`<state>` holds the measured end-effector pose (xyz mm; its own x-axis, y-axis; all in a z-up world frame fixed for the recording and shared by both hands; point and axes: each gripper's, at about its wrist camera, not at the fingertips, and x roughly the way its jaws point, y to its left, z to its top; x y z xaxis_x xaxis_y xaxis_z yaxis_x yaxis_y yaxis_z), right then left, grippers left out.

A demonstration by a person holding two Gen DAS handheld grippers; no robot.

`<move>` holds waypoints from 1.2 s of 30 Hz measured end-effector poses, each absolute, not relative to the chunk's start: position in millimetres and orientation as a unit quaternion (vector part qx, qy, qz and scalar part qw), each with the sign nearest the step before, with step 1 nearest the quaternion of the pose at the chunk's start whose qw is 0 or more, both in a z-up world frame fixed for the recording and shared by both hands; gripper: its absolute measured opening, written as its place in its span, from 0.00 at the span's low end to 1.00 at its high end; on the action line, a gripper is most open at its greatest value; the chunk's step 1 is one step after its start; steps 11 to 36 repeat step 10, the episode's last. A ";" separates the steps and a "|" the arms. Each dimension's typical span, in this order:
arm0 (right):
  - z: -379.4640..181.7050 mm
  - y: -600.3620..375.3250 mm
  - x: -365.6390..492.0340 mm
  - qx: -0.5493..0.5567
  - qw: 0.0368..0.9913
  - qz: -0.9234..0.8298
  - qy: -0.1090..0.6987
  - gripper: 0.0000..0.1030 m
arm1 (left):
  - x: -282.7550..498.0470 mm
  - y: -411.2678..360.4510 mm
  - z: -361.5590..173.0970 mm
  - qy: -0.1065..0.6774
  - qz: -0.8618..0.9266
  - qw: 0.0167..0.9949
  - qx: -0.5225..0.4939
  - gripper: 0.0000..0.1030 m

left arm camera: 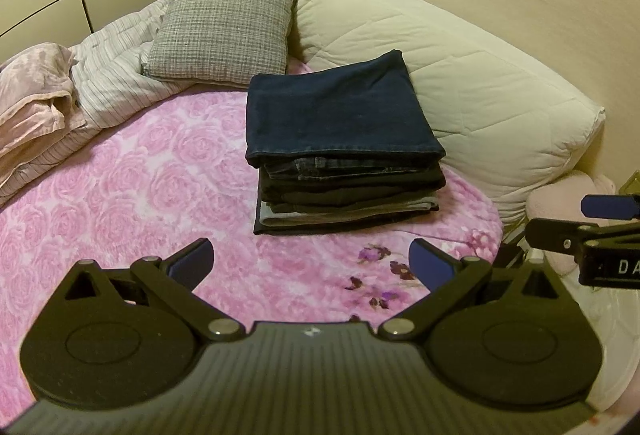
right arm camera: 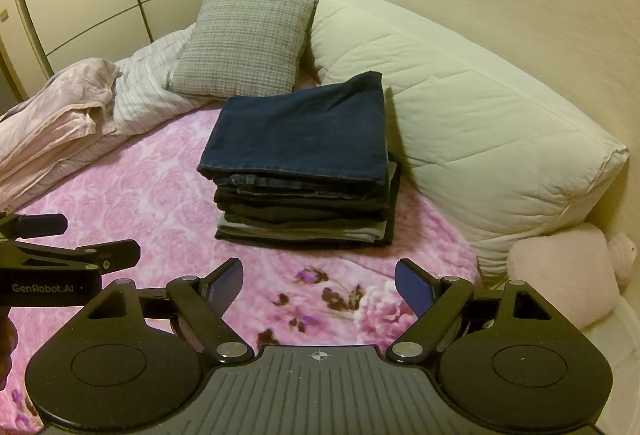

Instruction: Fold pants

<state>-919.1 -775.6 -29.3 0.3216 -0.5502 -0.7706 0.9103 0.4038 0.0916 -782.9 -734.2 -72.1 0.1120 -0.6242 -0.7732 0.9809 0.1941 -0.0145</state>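
Denim, folded and stacked, the pants [left arm camera: 344,151] lie just ahead of your left gripper [left arm camera: 312,263] and right gripper [right arm camera: 319,285], both spread wide and empty. Beyond them, a grey cushion [left arm camera: 224,23] and white pillow [left arm camera: 460,75] crowd the pink blanket [left arm camera: 132,187].

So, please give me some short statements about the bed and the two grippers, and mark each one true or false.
1. Both the left gripper and the right gripper are open and hold nothing. True.
2. The stack of folded pants has a light grey pair on top. False: the top pair is dark blue denim.
3. The grey checked cushion lies on top of the stack. False: it sits behind it, apart.
4. The stack rests on the pink floral blanket. True.
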 end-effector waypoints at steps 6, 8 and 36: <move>-29.1 -774.2 -921.0 0.266 0.770 -0.474 0.334 0.78 | -785.2 -731.3 -71.8 0.331 -0.579 0.697 0.264 0.99; -29.2 -774.4 -921.7 0.266 0.770 -0.474 0.334 0.78 | -786.1 -730.0 -70.7 0.323 -0.578 0.702 0.262 0.99; -29.1 -774.5 -922.0 0.267 0.770 -0.474 0.333 0.78 | -785.9 -729.4 -69.9 0.325 -0.579 0.702 0.257 0.99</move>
